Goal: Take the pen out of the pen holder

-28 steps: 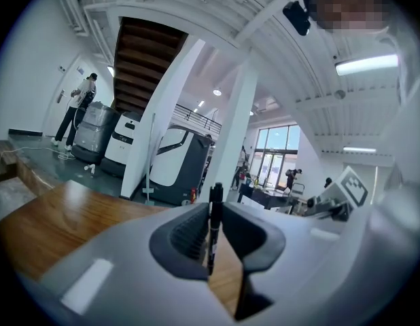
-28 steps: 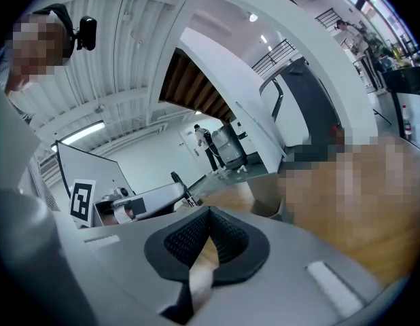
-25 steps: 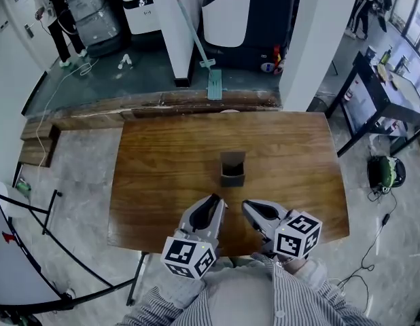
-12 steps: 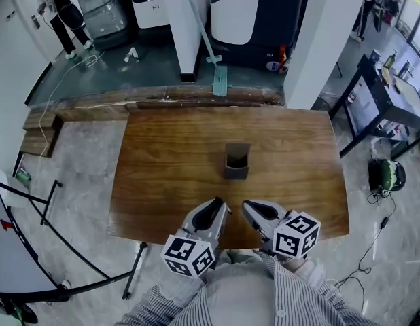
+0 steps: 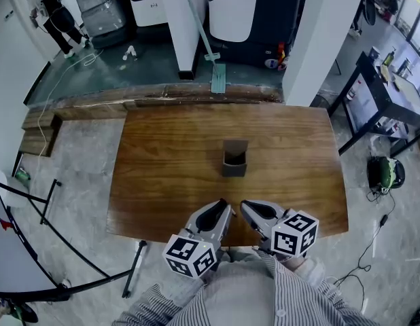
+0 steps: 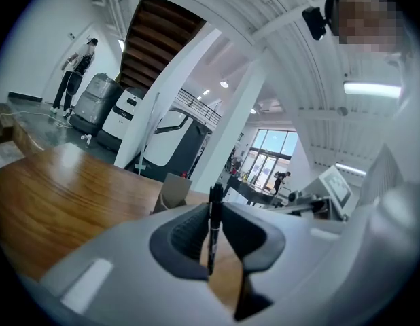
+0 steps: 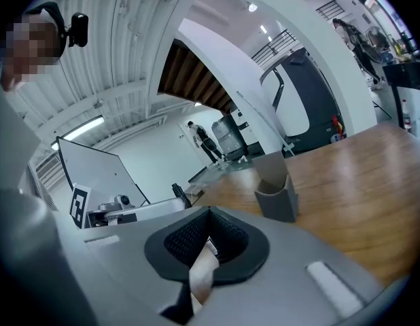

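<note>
A brown wooden table (image 5: 162, 161) fills the middle of the head view, its far edge against a raised step. Both grippers hang over the near edge, side by side and pointing toward the far side.

The left gripper (image 5: 221, 204) is clamped on the pen (image 6: 213, 229), with both pads pressing on the barrel. The right gripper (image 5: 245, 206) holds nothing, and its jaw tips meet in a point. A pale strip shows in the gap behind them, and I cannot tell what it is.

The dark grey pen holder (image 5: 234, 160) stands upright near the table's centre with its taller back wall on the far side. It is well apart from both grippers.

The pen is black and slim, out of the holder and off the table. In the left gripper view its long axis runs up and down, crosswise to the jaws and tilted only slightly. One end sticks up just past the jaw tips, and the other points down into the gap between the pads.
</note>
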The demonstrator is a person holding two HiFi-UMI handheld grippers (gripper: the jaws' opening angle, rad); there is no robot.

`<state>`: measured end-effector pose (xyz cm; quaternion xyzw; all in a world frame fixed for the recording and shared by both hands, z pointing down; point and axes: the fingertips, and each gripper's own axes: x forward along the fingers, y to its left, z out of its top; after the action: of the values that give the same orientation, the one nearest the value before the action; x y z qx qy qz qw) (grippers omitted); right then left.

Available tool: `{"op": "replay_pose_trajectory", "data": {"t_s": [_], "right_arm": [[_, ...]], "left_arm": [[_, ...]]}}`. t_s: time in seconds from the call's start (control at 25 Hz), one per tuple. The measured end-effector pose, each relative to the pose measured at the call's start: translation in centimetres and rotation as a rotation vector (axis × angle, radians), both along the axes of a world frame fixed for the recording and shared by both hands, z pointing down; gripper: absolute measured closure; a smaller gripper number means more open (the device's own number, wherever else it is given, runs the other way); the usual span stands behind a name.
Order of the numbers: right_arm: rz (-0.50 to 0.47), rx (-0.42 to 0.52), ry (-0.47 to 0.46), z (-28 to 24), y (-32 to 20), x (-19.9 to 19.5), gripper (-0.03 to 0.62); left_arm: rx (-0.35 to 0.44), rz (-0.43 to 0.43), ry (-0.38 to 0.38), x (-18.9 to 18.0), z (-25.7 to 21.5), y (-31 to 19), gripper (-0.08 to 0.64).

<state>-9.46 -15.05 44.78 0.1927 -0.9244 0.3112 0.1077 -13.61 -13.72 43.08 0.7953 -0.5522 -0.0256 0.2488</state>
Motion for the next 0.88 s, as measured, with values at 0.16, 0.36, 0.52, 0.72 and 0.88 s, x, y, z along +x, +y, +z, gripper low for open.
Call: {"op": "replay_pose_trajectory", "data": {"t_s": [0.16,0.36,0.52,0.72,0.88], "right_arm": [[-0.004,0.008,0.021,0.1,0.0,0.2,0.592],[-0.006,0.007,0.048,0.7,0.2,0.8,0.592],[-0.012,0.009,0.054,0.8,0.5,0.9,0.592],[-0.031,0.010,0.061,0.9,1.0,1.0,0.592],[-0.038,0.011,0.063,0.7,1.0,1.3,0.592]], "left_arm": [[-0.018,-0.006,0.030,0.0,0.2,0.0,0.497],[-0.036,-0.011,0.043,0.3,0.8,0.2,0.497],[-0.043,-0.021,0.055,0.4,0.8,0.5,0.497],[-0.050,-0.033,0.065,0.4,0.9,0.6,0.497],[-0.053,-0.035,0.068,0.6,0.8,0.4,0.497]]}}
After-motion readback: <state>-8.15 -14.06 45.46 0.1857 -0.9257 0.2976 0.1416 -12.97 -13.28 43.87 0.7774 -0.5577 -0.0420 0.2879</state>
